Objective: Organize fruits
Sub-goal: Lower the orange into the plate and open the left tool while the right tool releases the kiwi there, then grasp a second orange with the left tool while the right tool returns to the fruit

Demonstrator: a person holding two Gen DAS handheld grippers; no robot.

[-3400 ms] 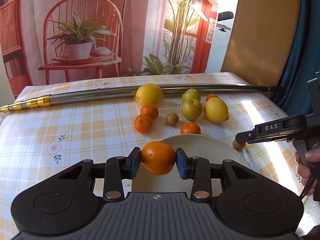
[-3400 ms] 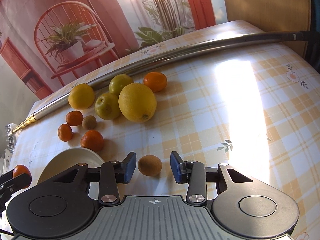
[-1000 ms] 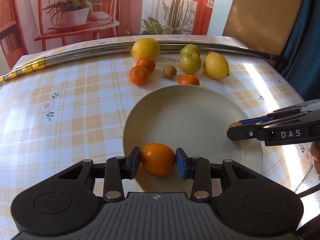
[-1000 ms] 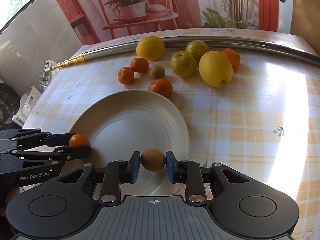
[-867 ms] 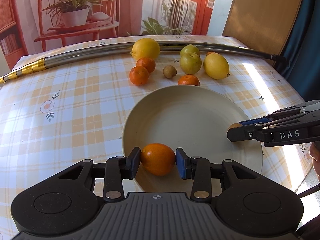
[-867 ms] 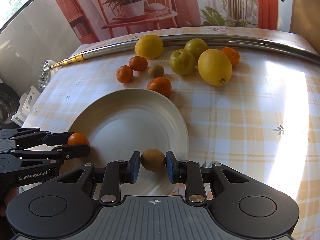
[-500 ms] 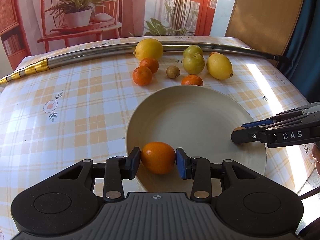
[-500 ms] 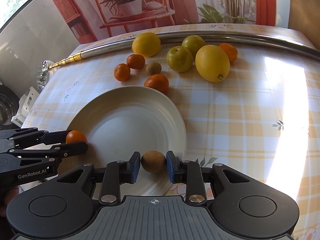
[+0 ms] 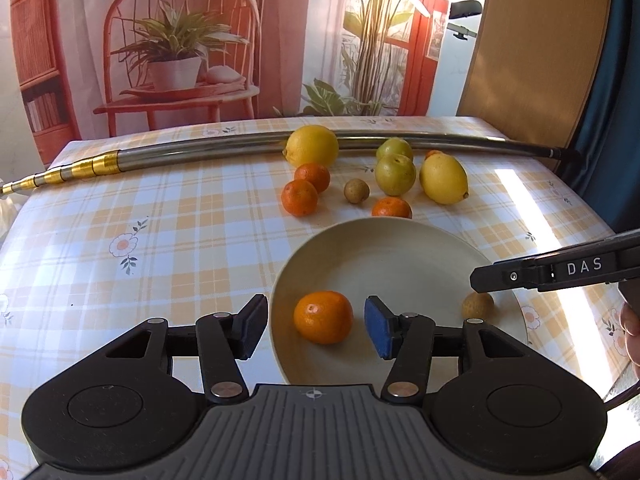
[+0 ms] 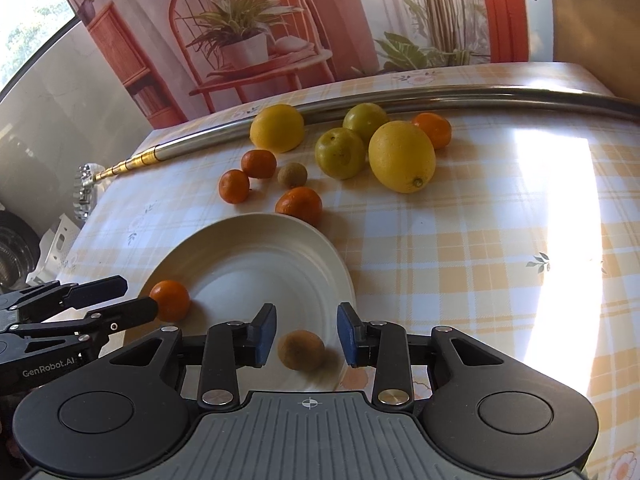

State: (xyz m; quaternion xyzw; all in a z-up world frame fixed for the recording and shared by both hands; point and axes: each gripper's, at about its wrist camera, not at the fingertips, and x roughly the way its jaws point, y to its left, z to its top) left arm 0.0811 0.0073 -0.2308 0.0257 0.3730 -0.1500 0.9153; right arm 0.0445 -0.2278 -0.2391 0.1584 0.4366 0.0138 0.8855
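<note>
Both grippers over a cream plate [image 9: 400,240] on a checked tablecloth [image 9: 160,220]. Left gripper [image 9: 316,326] spread wide, touching nothing; a mandarin [image 9: 323,317] resting on the plate between the blue pads, clear of both. Right gripper [image 10: 306,334] likewise spread, a small brown fruit [image 10: 301,349] lying free on the plate's near rim between its fingers. Remaining fruit grouped straight beyond the plate's far edge: nearest, another mandarin [image 9: 391,208] just beside the rim, roughly equally reachable by either gripper, perhaps slightly nearer the right. No long axis on these round fruits.
</note>
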